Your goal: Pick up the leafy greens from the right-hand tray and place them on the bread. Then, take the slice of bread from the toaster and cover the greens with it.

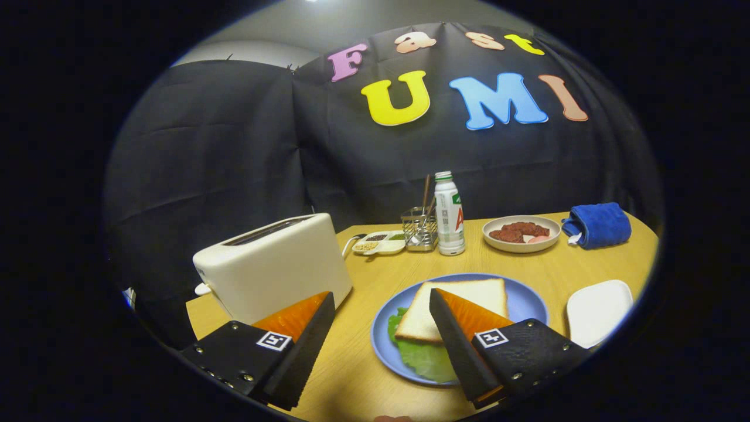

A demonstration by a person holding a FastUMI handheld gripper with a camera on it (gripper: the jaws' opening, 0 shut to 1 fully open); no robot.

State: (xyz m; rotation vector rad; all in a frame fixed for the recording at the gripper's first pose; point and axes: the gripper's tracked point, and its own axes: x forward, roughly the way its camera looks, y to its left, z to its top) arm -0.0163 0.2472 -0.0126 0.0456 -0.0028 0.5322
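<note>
Bread (454,305) lies on the greens (430,358) on the blue plate (527,305) near the desk's front edge, and our jaws hang wide apart with nothing in them, so we think a bump from the nearby finger could slide the top slice off.

Counter (375,281) showing matt pale wood grain. Toaster (275,266) looking smooth glossy plastic. Blue plate (527,302) glazed, faintly shining. Cutlery rack (419,230) gleaming wire metal. Towel (600,224) looking soft, fuzzy cloth. Bottle (449,214) glossy plastic. Bread (457,305) looking dry, porous; greens (430,358) w/ waxy sheen.
</note>
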